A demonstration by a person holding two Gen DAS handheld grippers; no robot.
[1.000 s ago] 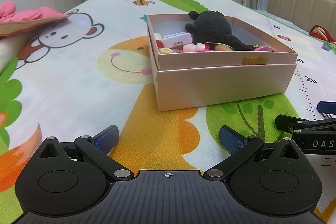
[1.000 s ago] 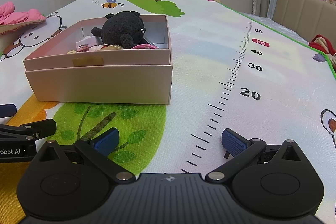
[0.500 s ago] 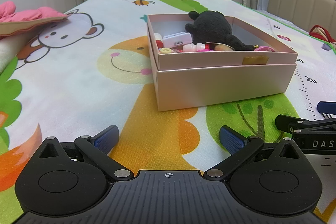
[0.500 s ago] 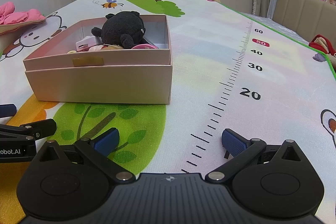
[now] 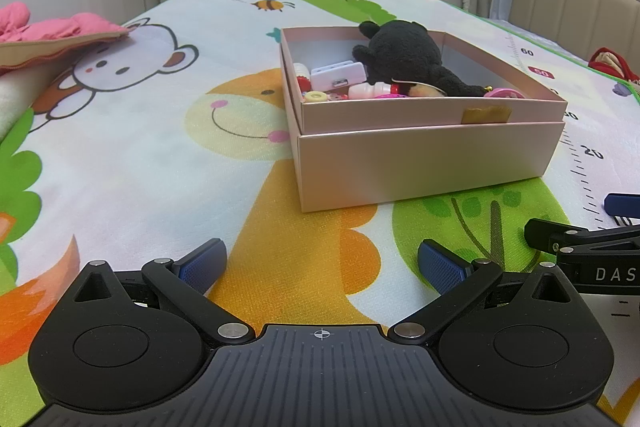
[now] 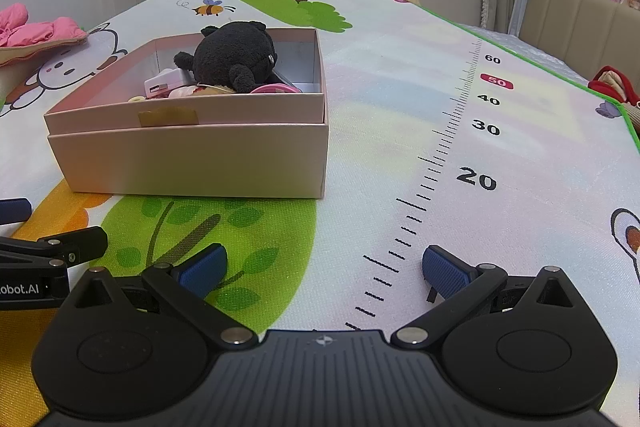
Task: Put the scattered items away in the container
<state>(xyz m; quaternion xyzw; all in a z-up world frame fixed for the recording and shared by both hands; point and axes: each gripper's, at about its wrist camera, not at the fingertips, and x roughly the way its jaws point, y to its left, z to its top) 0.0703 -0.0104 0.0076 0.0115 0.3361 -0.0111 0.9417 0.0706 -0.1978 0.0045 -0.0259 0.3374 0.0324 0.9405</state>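
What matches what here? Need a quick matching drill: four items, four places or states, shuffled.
Items:
1 black plush toy
2 pink box
3 left claw
4 pink padded garment

States:
A open, holding nothing
B at the play mat's far left edge
C inside the box
D sitting on the mat

Pairs: 1-C, 2-D, 3-A, 4-B

Both wrist views sit low over the mat [image 5: 120, 147], side by side, facing the box [image 5: 424, 163].
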